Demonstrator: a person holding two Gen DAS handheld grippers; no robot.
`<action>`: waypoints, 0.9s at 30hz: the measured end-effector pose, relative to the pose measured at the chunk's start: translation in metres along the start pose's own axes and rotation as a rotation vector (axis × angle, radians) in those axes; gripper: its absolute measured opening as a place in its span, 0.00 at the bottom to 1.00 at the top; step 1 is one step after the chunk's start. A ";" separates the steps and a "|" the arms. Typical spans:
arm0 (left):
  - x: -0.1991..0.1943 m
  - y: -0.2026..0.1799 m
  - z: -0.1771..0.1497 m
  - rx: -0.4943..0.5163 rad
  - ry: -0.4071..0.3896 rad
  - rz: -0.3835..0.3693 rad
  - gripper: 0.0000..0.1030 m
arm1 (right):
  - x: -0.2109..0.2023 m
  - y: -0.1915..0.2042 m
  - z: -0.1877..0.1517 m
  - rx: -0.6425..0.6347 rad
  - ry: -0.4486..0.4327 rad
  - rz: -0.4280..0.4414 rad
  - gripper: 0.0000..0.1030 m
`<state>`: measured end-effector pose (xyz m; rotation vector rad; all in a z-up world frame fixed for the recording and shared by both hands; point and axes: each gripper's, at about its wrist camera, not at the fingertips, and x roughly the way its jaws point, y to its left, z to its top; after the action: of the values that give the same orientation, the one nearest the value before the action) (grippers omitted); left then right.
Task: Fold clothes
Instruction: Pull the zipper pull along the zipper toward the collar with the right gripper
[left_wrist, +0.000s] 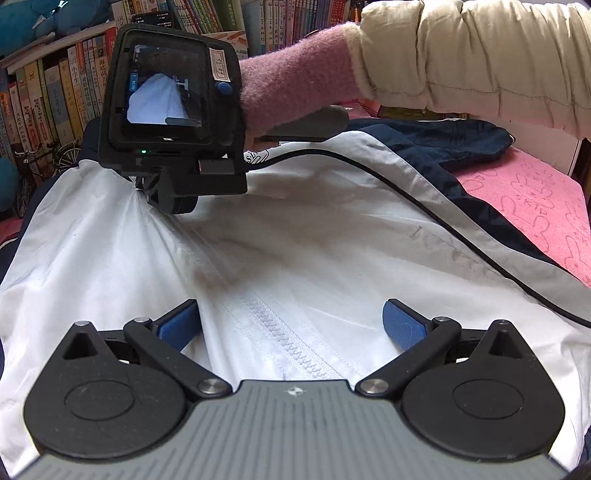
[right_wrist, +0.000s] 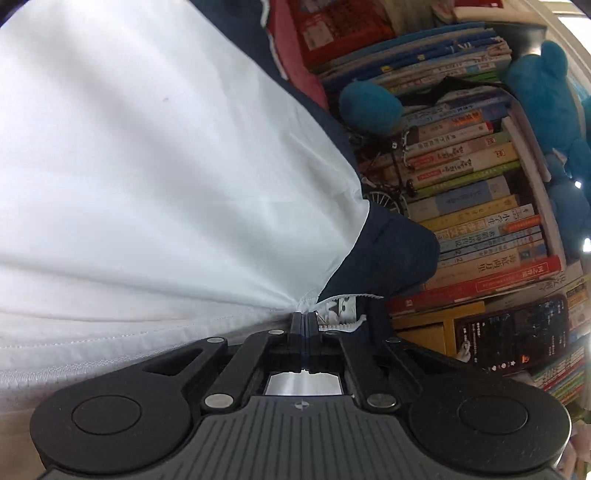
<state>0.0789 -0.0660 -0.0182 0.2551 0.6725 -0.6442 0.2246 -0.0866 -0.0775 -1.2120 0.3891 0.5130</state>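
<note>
Clearly thin, limp, slippery jacket (left_wrist: 295, 240): right gripper (right_wrist: 308, 319) clamped on zipper hem, left gripper (left_wrist: 291, 325) fingers apart; best gripped at seams.

Your left gripper (left_wrist: 291, 325): black body, blue pads, grey ribbed top | your right gripper (right_wrist: 304, 319): same black | your sleeve (left_wrist: 472, 55) beside it: cream puffer, pink fuzzy cuff (left_wrist: 295, 74)

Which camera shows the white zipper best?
The left wrist view: the zipper runs long and clear down the white jacket, between the open left tool. The right wrist view shows only its end, pinched by the shut right tool.
</note>
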 end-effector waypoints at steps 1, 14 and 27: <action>0.000 0.000 0.000 0.000 0.000 -0.001 1.00 | 0.002 -0.009 0.002 0.047 0.000 0.025 0.05; -0.005 -0.003 0.002 0.011 -0.001 -0.009 1.00 | 0.036 -0.019 0.009 0.060 0.046 -0.048 0.05; -0.006 -0.007 0.004 0.014 -0.004 -0.015 1.00 | 0.053 -0.033 0.011 0.129 0.073 -0.051 0.05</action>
<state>0.0726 -0.0706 -0.0119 0.2617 0.6670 -0.6634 0.2868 -0.0763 -0.0773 -1.1150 0.4460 0.3945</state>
